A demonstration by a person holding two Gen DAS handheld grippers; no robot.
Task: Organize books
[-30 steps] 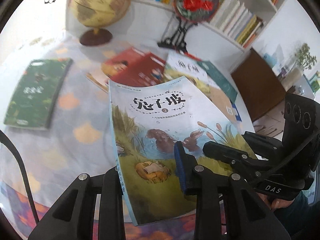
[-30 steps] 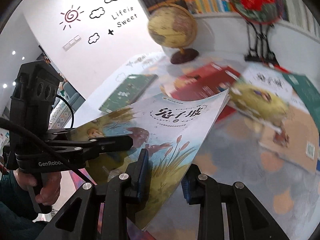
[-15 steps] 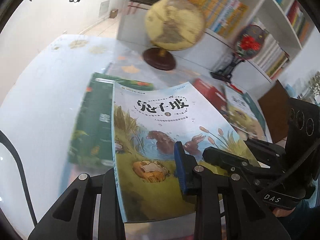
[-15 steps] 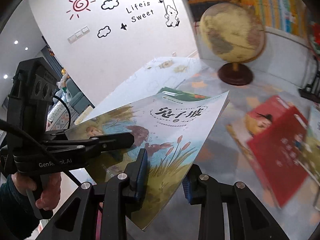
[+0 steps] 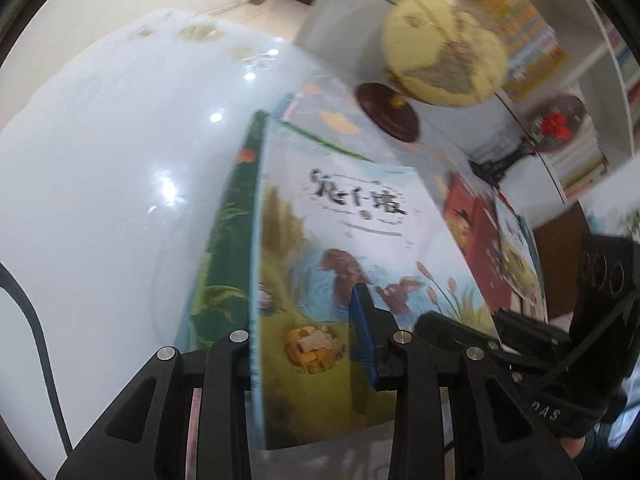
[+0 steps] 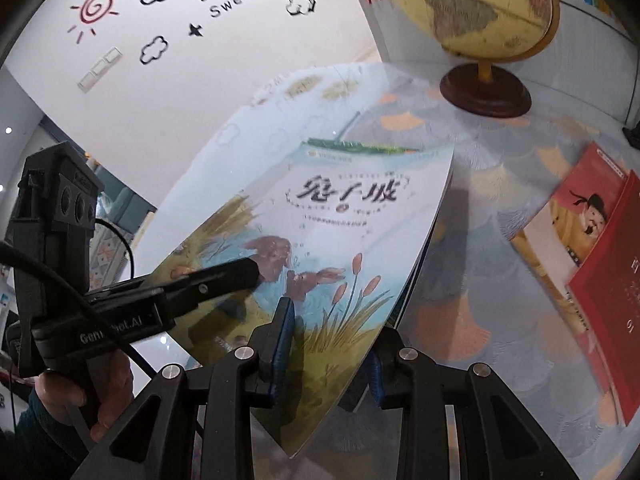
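- Book (image 5: 352, 216) with the rabbits on the cover is up in the air, slanted over the green book (image 5: 224, 240) lying flat on the table (image 5: 100, 160). Looks to me like it's about to get stacked on top of that one.
- Left gripper (image 5: 308, 344) has the book's near edge between its fingers, close to the spine side. Its jaws are opening right now, and the blue pad on the right looks like it's coming off the cover, so I'd call that side let go or nearly so.
- Right gripper (image 6: 332, 344) is clamped on the near edge toward the open-page side, cover bowing a bit above it.
- Key thing for the next move: the book's long axis runs straight away from both grippers, and the green book lies below and a bit left with its long side about parallel. So lowering should do it, with a small nudge left.
- Both hands are about equally near; the right one seems to do the carrying.
- Count: one held book, one green book, at least two red-covered books (image 6: 600, 264) off to the right, one globe (image 6: 480, 4).
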